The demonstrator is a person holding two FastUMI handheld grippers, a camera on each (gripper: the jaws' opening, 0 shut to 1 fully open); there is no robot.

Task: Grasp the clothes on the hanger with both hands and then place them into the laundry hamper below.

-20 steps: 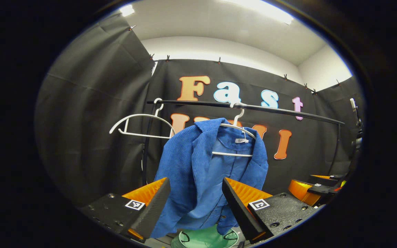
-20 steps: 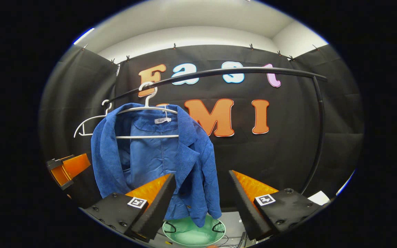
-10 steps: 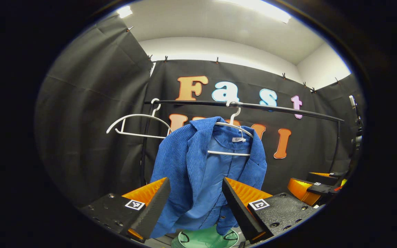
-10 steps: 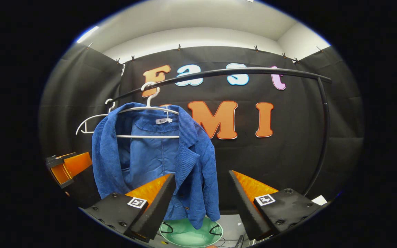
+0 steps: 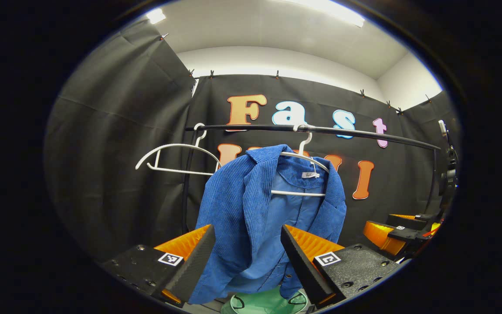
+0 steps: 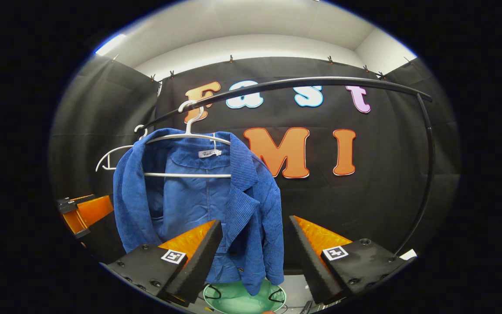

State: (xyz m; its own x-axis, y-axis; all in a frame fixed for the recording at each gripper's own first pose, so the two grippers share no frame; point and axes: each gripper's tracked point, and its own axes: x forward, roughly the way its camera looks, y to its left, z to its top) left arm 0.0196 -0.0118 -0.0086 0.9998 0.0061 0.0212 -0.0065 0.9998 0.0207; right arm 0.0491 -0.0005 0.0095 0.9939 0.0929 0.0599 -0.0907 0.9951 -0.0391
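A blue corduroy jacket [image 5: 251,213] [image 6: 198,200] hangs on a white hanger [image 5: 300,156] [image 6: 190,135] from a black rail [image 5: 355,133] [image 6: 303,82]. Below it stands a green laundry hamper [image 5: 268,303] [image 6: 244,300] with black handles. In the left gripper view my left gripper [image 5: 247,257] is open, short of the jacket, with the cloth showing between its fingers. My right gripper [image 6: 255,257] is open too, in front of the jacket's right side. Each gripper also appears in the other's view: the right gripper [image 5: 390,235] at the right edge, the left gripper [image 6: 83,213] at the left edge.
A second white hanger [image 5: 177,159] [image 6: 111,157] hangs bare on the rail to the left of the jacket. The rail bends down into an upright post [image 6: 425,174] at the right. Black cloth walls close the booth behind and at the sides.
Both grippers have come a little closer to the jacket, which looks slightly larger in both views. Both stay open. The jacket still hangs on its hanger.
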